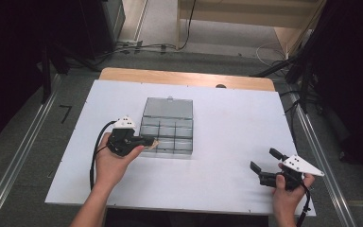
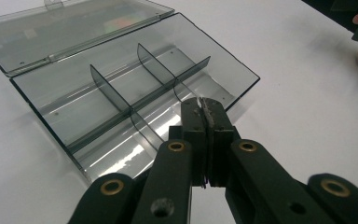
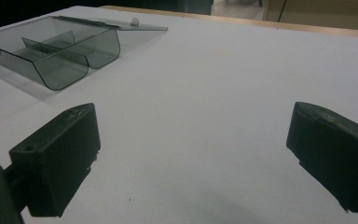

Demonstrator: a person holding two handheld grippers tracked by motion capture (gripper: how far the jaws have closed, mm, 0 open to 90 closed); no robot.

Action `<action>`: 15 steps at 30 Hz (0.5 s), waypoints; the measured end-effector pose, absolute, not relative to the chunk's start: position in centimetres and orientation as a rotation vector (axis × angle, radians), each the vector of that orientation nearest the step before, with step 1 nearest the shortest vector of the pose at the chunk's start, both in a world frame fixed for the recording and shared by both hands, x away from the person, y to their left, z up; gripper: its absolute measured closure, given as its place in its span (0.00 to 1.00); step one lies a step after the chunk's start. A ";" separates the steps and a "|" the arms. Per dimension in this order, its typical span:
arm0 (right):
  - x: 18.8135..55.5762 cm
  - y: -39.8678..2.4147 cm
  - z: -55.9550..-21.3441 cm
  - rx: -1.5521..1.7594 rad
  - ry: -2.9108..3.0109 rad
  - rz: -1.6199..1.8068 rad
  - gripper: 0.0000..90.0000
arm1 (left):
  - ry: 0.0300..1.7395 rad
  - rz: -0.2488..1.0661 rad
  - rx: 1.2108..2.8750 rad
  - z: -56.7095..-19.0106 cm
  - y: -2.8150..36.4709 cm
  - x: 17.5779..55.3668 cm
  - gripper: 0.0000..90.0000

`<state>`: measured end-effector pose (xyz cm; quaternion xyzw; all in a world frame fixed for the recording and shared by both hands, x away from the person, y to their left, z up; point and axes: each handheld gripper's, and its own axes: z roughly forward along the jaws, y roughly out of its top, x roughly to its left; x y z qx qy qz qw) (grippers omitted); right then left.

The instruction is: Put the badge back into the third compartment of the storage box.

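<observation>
Smoky clear compartment box [image 1: 166, 132] lies open, lid flat.

A board [image 1: 227, 142] lies on the table [image 1: 184, 77], whose far edge shows behind it. The box [image 1: 166, 132] sits on the board, left of centre, its lid [image 1: 168, 108] laid flat behind it on the far side. Dividers [image 2: 121, 100] split the box into compartments. The left gripper [image 1: 152, 141] is at the box's near left corner, its tips over the near-left compartment. The right gripper [image 1: 263, 163] is well apart from the box, near the board's near right corner, pointing left towards it. Cables [image 1: 142, 46] lie on the floor beyond the table.
</observation>
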<state>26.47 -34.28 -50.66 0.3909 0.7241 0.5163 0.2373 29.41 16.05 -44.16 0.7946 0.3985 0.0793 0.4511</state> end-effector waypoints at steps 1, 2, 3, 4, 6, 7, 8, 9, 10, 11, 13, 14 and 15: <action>26.5 -34.3 -50.7 1.071 1.984 1.414 0.01 | 0.985 0.197 1.965 -44.2 16.0 29.5 1.00; 26.5 -34.3 -50.7 1.072 1.984 1.415 0.01 | 0.984 0.196 1.962 -44.2 15.9 29.6 1.00; 26.5 -34.3 -50.7 1.071 1.984 1.416 0.01 | 0.987 0.195 1.960 -44.2 15.8 29.6 1.00; 26.5 -34.3 -50.7 1.071 1.984 1.417 0.01 | 0.986 0.195 1.959 -44.2 15.7 29.7 1.00; 26.5 -34.3 -50.7 1.071 1.983 1.417 0.01 | 0.990 0.190 1.958 -44.2 15.6 29.8 1.00; 26.5 -34.3 -50.7 1.072 1.984 1.417 0.01 | 0.989 0.192 1.958 -44.2 15.5 29.9 1.00; 26.5 -34.3 -50.7 1.072 1.984 1.418 0.01 | 0.989 0.194 1.960 -44.2 15.5 29.9 1.00; 26.5 -34.3 -50.7 1.072 1.984 1.418 0.01 | 0.988 0.195 1.959 -44.1 15.4 30.0 1.00; 26.5 -34.3 -50.7 1.072 1.984 1.418 0.01 | 0.986 0.196 1.963 -44.1 15.3 30.1 1.00; 26.5 -34.3 -50.7 1.071 1.984 1.418 0.01 | 0.982 0.196 1.963 -44.1 15.2 30.2 1.00; 26.5 -34.3 -50.7 1.072 1.984 1.419 0.01 | 0.981 0.198 1.965 -44.0 15.0 30.3 1.00; 26.5 -34.3 -50.7 1.071 1.984 1.419 0.01 | 0.980 0.198 1.965 -44.0 14.9 30.4 1.00; 26.5 -34.3 -50.7 1.071 1.984 1.419 0.01 | 0.980 0.195 1.965 -44.0 14.9 30.4 1.00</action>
